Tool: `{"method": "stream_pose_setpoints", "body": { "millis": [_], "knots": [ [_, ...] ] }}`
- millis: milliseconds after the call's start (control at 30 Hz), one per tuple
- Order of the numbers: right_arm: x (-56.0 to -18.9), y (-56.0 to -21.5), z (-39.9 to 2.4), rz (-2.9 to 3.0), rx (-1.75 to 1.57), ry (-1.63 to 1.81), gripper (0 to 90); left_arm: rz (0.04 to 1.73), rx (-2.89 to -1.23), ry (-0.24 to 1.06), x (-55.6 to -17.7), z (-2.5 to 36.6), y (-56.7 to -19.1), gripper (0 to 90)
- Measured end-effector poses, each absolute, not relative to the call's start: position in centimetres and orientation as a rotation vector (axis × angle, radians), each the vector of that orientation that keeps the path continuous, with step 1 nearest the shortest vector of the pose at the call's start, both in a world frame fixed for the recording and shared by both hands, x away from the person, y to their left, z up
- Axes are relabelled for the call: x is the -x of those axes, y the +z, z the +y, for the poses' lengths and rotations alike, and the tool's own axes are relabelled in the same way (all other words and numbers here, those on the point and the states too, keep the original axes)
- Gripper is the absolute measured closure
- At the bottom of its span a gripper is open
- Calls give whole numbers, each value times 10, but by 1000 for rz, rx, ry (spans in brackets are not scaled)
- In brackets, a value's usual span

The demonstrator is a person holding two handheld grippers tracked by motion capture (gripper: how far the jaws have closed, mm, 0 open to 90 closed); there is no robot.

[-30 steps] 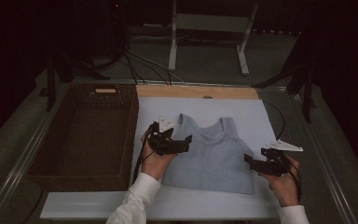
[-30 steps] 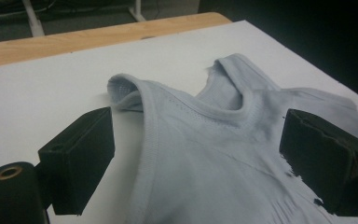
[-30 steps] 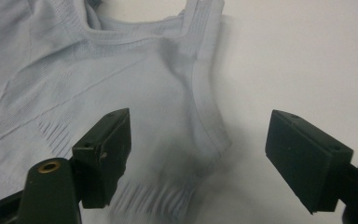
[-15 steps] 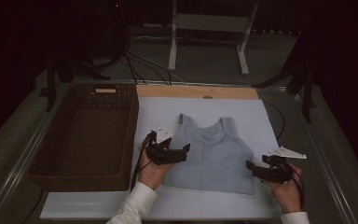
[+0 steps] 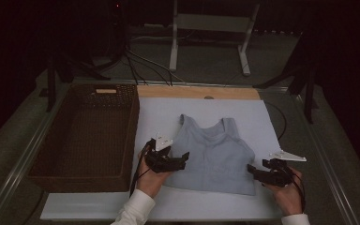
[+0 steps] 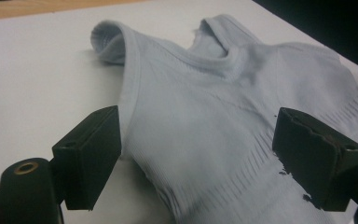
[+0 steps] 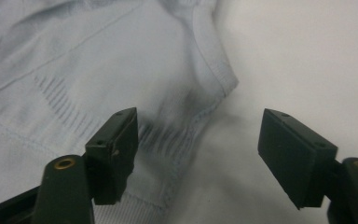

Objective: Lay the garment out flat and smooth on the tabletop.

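The pale blue top [image 5: 213, 157] lies flat on the white board [image 5: 262, 117], straps pointing away from the person, beside the wicker basket [image 5: 86, 136]. The left gripper [image 5: 180, 159] sits at its left side edge, the right gripper [image 5: 253, 169] at its right — each with jaws apart straddling the side seam, both having just narrowed slightly, neither yet pinching cloth.

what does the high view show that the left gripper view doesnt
High view alone: the dark brown woven wicker basket left of the white board, the right tool at the garment's right edge, the person's white sleeve.

Left gripper view alone: the ribbed knit band close up, and the left tool's jaws standing open astride the garment's side edge.

Both: the pale blue sleeveless knit top lying flat on the board, and the left tool.
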State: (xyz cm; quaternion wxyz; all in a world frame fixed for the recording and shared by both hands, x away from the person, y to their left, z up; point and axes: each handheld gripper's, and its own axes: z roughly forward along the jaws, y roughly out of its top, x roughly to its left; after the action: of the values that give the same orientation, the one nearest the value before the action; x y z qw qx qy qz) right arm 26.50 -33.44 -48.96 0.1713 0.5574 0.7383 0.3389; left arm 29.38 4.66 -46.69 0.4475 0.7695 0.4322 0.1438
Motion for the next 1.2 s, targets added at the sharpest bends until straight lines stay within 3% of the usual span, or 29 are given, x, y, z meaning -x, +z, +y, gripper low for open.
{"method": "stream_pose_setpoints", "body": {
  "millis": [200,467,500,600,700,767,867,1133,1200],
  "knots": [
    [-266,-493,-333,2128,-1581,956,367,1085,-1922,336,-290,50,-475,201],
    [-268,-499,-330,2200,-1580,950,554,1096,-1949,313,-282,52,-485,259],
    [-268,-499,-330,2215,-1580,963,640,1099,-1972,294,-279,54,-490,288],
    [-268,-500,-328,2242,-1566,952,779,1104,-2013,287,-276,54,-495,376],
    [-267,-500,-327,2251,-1552,935,900,1077,-2031,263,-275,54,-497,567],
    [-267,-499,-327,2249,-1542,942,900,1085,-2041,259,-275,53,-497,702],
    [-266,-498,-328,2249,-1532,941,900,1092,-2039,234,-276,55,-498,818],
    [-257,-489,-335,2194,-1533,968,900,1086,-2029,214,-274,57,-497,848],
    [-255,-489,-337,2175,-1555,1009,675,1084,-2033,219,-274,57,-497,848]
  ]
}}
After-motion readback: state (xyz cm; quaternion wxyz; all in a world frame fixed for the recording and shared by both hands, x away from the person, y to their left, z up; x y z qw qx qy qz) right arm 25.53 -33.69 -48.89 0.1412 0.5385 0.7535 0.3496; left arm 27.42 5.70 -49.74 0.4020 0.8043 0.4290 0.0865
